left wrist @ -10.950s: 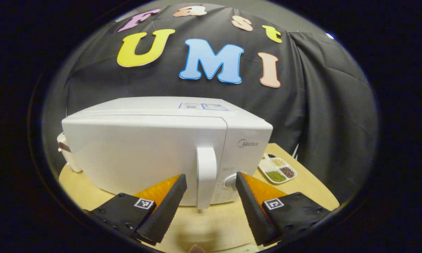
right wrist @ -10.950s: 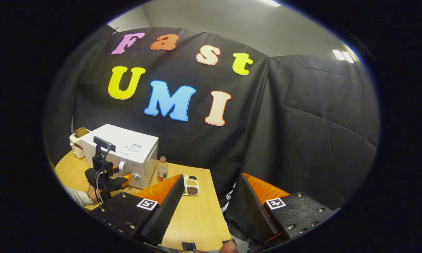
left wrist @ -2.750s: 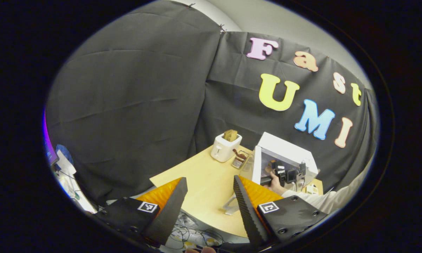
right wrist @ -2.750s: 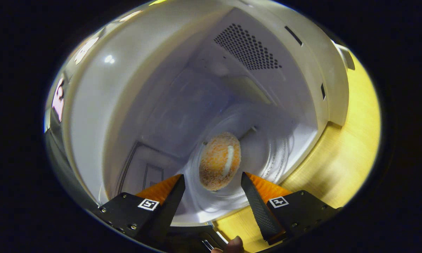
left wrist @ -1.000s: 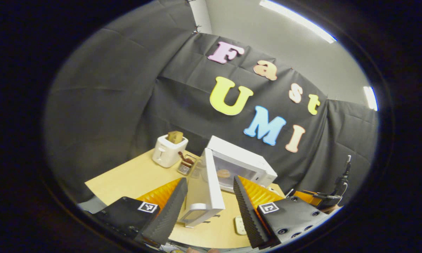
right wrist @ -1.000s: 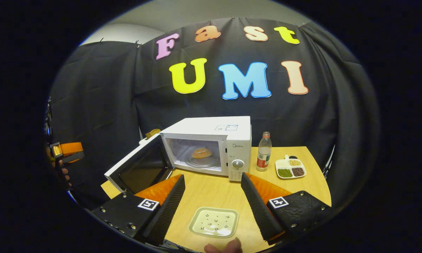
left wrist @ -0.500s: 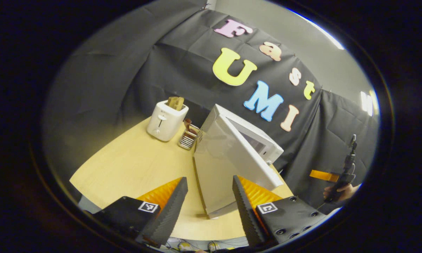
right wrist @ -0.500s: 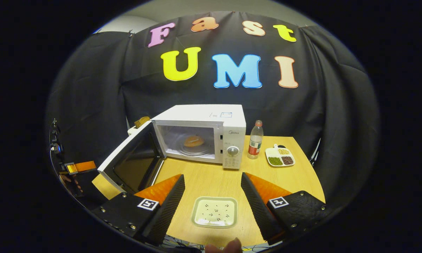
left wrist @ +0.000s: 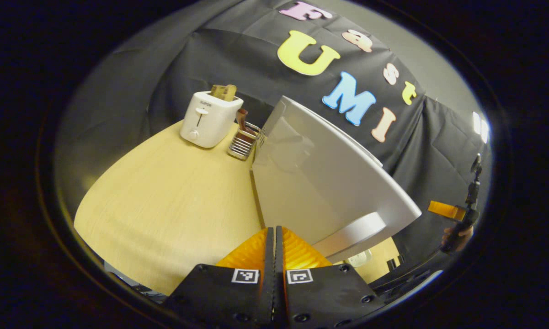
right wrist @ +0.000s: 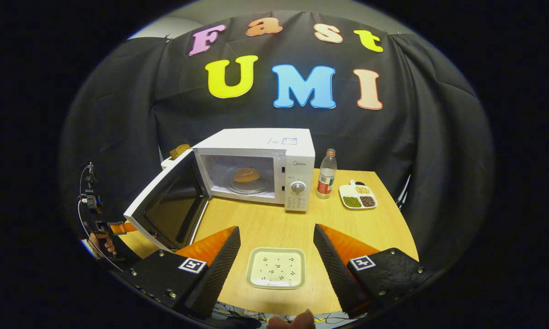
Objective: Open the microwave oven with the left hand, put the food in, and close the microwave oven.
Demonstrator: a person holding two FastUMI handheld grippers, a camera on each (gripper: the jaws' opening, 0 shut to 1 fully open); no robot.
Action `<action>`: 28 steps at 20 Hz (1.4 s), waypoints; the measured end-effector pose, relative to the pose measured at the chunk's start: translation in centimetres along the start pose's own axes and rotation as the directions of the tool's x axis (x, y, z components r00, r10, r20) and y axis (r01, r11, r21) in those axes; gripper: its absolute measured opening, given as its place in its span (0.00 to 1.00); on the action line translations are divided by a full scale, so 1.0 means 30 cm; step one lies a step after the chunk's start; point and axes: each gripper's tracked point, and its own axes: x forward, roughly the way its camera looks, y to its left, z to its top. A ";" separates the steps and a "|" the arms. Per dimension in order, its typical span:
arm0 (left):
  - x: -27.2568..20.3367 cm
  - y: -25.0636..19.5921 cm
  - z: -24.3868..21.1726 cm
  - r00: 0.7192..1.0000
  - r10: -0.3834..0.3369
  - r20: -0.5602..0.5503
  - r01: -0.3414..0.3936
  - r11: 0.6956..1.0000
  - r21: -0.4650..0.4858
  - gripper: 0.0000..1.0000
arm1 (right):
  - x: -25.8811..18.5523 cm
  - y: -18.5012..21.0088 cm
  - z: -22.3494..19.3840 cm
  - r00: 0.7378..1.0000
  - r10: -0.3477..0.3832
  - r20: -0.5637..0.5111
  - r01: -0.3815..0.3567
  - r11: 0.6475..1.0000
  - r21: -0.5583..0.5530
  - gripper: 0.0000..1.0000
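The microwave [right wrist: 274,164] is sitting at the back of the table [right wrist: 375,228] w/ its door [left wrist: 320,183] hanging wide open. The food [right wrist: 247,175] is lying inside on the glass plate. The left gripper [left wrist: 274,237], fingers squeezed together & empty, is pointing at the door's outer face, just beside it, ready to push. The right gripper [right wrist: 276,251] is hanging spread apart, empty, over the small tray [right wrist: 276,267], well apart from the door.

Both views face the microwave [right wrist: 256,169], left view nearer.
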 end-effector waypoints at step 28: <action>0.938 -0.869 0.281 0.999 -0.042 -0.011 0.040 0.817 0.575 0.08 | -0.047 -0.502 -0.145 0.979 -0.189 -0.077 0.200 0.963 0.182 0.98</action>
